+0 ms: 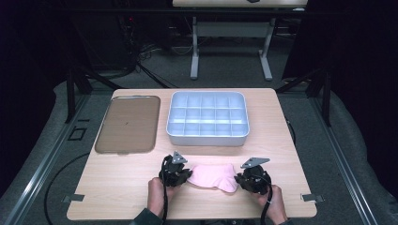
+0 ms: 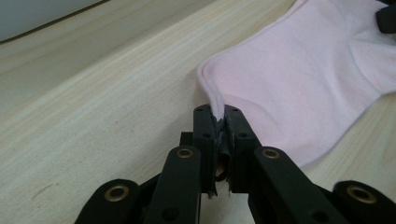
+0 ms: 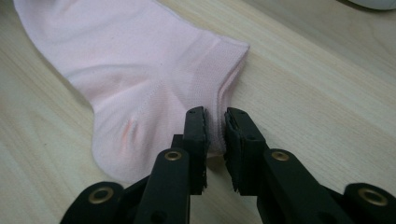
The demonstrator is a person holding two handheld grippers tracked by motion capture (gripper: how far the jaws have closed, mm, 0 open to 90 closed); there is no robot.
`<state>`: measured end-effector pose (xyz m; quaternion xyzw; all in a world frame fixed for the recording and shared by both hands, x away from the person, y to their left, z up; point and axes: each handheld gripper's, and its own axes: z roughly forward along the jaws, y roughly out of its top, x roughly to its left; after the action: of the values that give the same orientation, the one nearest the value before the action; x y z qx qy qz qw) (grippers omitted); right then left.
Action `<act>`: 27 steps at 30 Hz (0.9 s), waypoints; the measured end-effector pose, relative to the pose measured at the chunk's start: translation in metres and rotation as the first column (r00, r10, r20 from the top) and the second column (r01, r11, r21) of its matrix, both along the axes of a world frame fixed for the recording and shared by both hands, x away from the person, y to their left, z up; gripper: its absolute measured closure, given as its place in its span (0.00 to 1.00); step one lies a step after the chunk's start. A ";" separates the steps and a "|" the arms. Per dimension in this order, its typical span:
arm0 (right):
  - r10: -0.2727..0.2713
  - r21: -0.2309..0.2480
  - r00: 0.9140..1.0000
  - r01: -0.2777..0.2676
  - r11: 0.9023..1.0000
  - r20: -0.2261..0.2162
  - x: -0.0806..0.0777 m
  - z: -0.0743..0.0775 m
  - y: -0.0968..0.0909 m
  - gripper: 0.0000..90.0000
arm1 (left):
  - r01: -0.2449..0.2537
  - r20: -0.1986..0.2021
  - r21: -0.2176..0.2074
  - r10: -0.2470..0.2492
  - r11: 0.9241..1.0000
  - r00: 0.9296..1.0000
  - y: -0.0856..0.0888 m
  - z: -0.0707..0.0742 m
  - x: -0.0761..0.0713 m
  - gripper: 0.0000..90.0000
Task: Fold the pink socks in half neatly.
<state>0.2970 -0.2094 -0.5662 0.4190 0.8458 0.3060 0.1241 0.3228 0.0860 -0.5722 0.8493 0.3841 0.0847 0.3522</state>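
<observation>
table (image 1: 117,187): pale wood, dark room | left gripper (image 1: 180,174), right gripper (image 1: 243,178): each pinching pink sock (image 1: 213,176)

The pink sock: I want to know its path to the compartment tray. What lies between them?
Only bare wood of the table lies between the pink sock and the compartment tray, as the high view shows.
</observation>
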 end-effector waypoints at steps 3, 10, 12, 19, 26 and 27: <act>0.005 -0.003 1.000 -0.005 1.000 -0.001 0.002 0.000 -0.002 0.87 | 0.002 -0.004 -0.008 -0.002 1.000 1.000 -0.001 0.000 -0.002 0.94; -0.009 -0.008 1.000 0.009 1.000 0.014 0.008 -0.001 -0.009 0.86 | 0.013 0.012 -0.039 -0.013 0.999 1.000 -0.001 0.000 -0.007 0.84; -0.001 0.006 1.000 0.000 1.000 0.018 0.008 -0.001 -0.011 0.83 | 0.008 0.043 -0.069 -0.005 0.998 0.999 0.003 0.003 -0.008 0.78; -0.011 0.123 1.000 0.008 0.992 0.021 0.002 0.005 -0.027 0.75 | 0.007 0.061 -0.095 -0.001 0.995 0.998 0.013 0.009 -0.007 0.70; -0.023 0.090 1.000 0.022 0.996 0.005 0.002 0.000 -0.020 0.78 | 0.016 0.075 -0.030 -0.014 0.999 0.997 0.004 -0.001 -0.004 0.71; -0.027 0.087 1.000 0.027 0.996 0.003 0.002 -0.001 -0.020 0.79 | 0.020 0.075 -0.034 -0.018 0.999 0.997 0.004 -0.003 -0.004 0.72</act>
<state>0.2989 -0.2292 -0.5674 0.4347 0.8256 0.3418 0.1118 0.3183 0.0900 -0.5752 0.8428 0.3641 0.1062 0.3819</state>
